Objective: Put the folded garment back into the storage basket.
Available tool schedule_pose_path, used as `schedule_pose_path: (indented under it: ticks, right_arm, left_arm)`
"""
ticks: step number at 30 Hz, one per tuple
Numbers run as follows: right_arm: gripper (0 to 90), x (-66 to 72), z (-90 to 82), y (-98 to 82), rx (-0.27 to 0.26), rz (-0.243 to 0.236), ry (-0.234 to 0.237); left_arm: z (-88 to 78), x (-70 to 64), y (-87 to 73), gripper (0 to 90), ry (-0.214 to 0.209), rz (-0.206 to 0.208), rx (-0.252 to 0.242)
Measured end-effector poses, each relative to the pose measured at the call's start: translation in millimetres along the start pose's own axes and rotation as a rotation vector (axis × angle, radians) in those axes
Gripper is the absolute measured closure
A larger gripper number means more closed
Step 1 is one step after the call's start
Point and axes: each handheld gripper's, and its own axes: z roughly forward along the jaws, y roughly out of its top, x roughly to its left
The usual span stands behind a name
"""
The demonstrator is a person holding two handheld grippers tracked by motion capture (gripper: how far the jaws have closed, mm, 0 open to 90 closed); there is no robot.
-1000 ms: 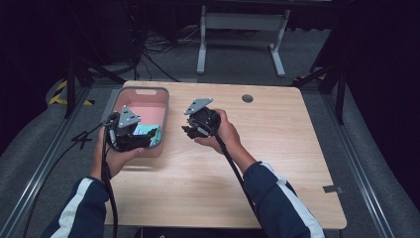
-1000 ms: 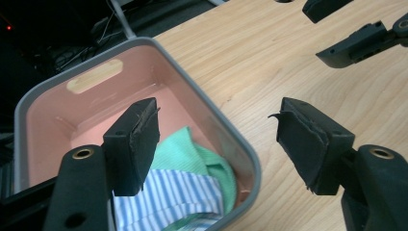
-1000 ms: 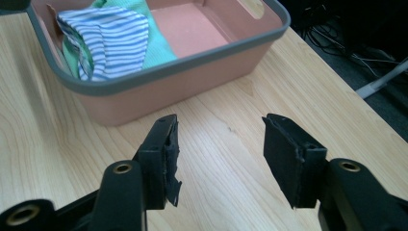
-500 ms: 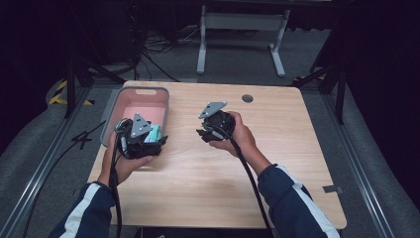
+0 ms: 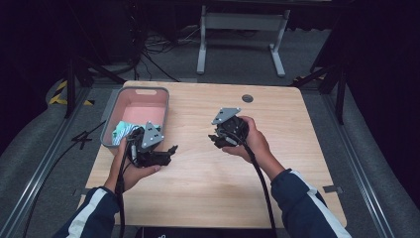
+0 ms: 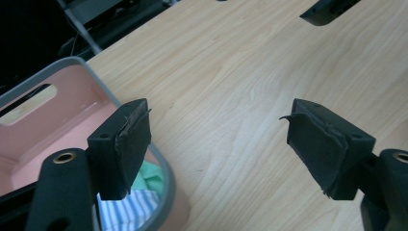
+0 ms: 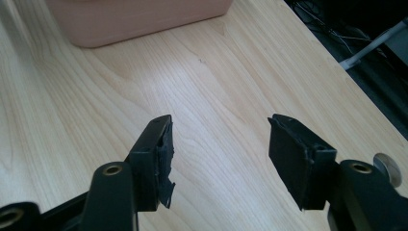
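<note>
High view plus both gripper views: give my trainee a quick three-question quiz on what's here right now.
1. True or false: the left gripper grips the cloth.
2. Where does the striped cloth lie? A) on the bare table B) in the pink bin C) in the right gripper
3. Fill in: both grippers' jaws stand ____.

Key: 1 false, its jaws are apart with nothing between them. 2 B, at the bin's near end. 3 open, over the wooden table.

It looked like a lab: black curtains, floor cables and a metal stand beyond the wooden counter.
</note>
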Motion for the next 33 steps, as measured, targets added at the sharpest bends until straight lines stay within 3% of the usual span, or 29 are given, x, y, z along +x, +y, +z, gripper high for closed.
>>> schedule_pose_path:
  ticks: [14, 33]
  right_arm:
    - [38.4, -0.6, -17.0, -33.3, 0.028, -0.005, -0.019]
    - [33.3, -0.3, -37.6, -99.1, 0.029, 0.037, -0.028]
  left_arm:
    - [17.2, -23.7, -3.0, 23.4, -0.042, 0.099, 0.040]
    - [42.4, -44.0, -29.8, 18.5, -0.120, 0.147, 0.099]
